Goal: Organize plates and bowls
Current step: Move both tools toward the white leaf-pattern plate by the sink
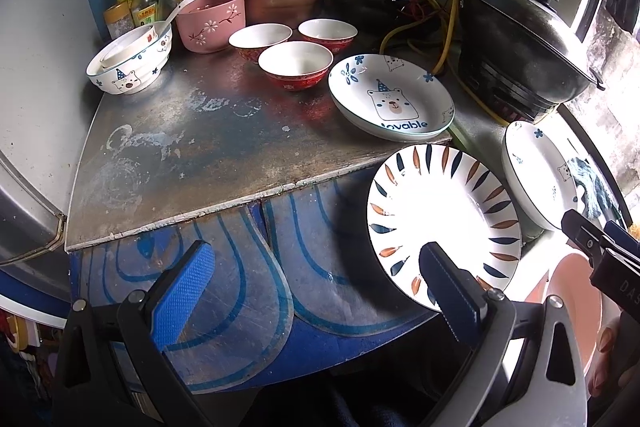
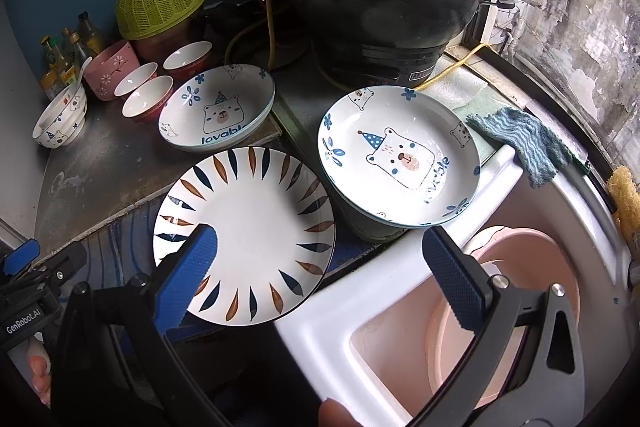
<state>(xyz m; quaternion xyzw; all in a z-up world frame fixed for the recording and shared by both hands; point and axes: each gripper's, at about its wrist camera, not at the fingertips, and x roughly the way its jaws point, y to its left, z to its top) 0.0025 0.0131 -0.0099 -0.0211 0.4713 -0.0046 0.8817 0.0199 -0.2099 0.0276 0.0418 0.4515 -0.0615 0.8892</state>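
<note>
glazed leaf plate [image 2: 244,235] is overhanging the tabletop [image 1: 208,131] edge; both tools, left tool [image 1: 316,287] and right tool [image 2: 320,267], are spread open, empty. its rim should be pinched squarely, then lifted level.

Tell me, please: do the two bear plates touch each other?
Apart. The right wrist view shows dark counter between the bear plate on the metal table and the bear plate by the sink.
</note>
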